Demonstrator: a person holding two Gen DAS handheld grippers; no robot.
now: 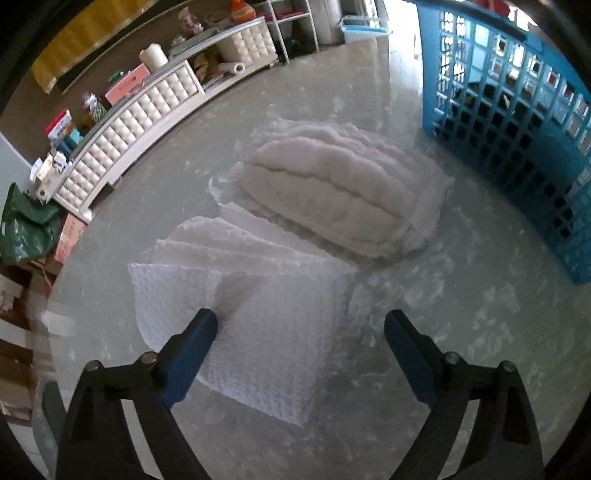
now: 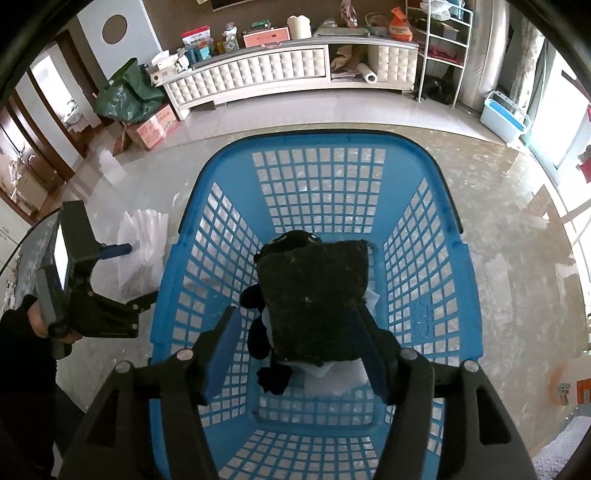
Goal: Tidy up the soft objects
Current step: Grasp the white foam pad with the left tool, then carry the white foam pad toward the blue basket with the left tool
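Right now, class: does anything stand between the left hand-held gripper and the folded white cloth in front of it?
Nothing visible does. The left hand-held gripper is open right over the white cloth on the table.

You are working in the living room of a home, on a glossy marbled floor (image 2: 480, 192). Along the brown far wall runs a long, low cabinet (image 2: 258, 77) with white padded fronts, its top crowded with household odds and ends: a pink box (image 2: 266, 37), a pale candle (image 2: 299, 26), packets and a paper roll (image 2: 367, 74). Beside it you have a green bag (image 2: 125, 94) on a cardboard box (image 2: 157, 125), a white wire rack (image 2: 443, 48), and wooden doors (image 2: 48, 122) at the left.
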